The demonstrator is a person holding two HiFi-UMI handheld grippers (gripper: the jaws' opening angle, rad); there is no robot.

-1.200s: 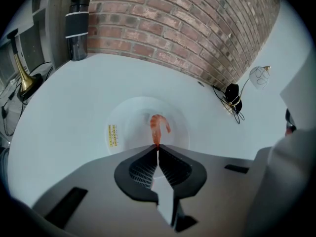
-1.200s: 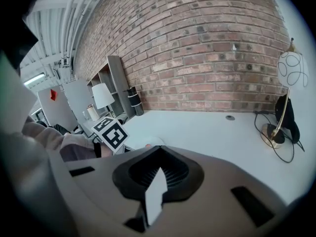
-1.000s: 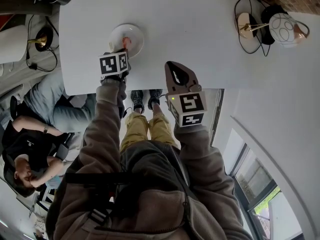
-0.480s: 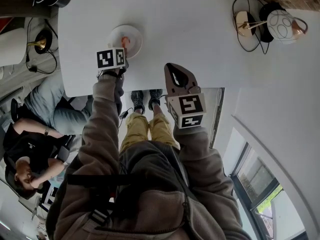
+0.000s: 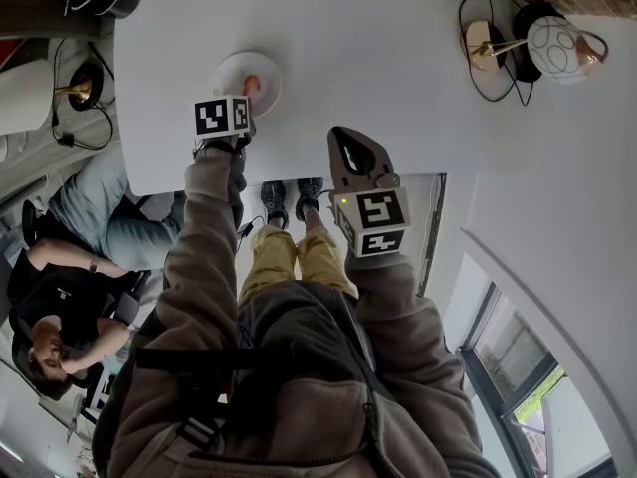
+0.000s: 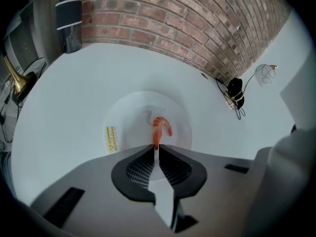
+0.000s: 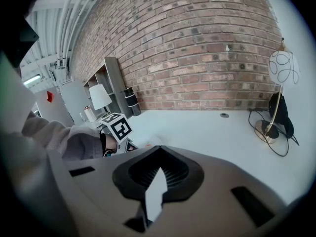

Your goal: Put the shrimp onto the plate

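A white plate [image 6: 129,113] sits on the white table [image 5: 378,58], near its front left edge. An orange shrimp [image 6: 159,127] hangs over the plate's middle, its tail pinched in the tips of my left gripper [image 6: 156,147], which is shut on it. From the head view the plate [image 5: 229,69] and the shrimp [image 5: 251,85] show just beyond the left gripper [image 5: 244,103]. My right gripper [image 5: 344,137] hovers over the table's front edge, right of the plate, shut with nothing in it; the right gripper view shows its jaws [image 7: 159,152] closed together.
A globe lamp [image 5: 554,46] with a black cable stands at the table's far right. A black cylinder [image 6: 68,18] stands by the brick wall [image 6: 197,23]. A brass lamp [image 5: 84,77] and a seated person [image 5: 70,267] are left of the table.
My left gripper with the shrimp has shifted slightly farther over the plate. The right gripper has barely moved.
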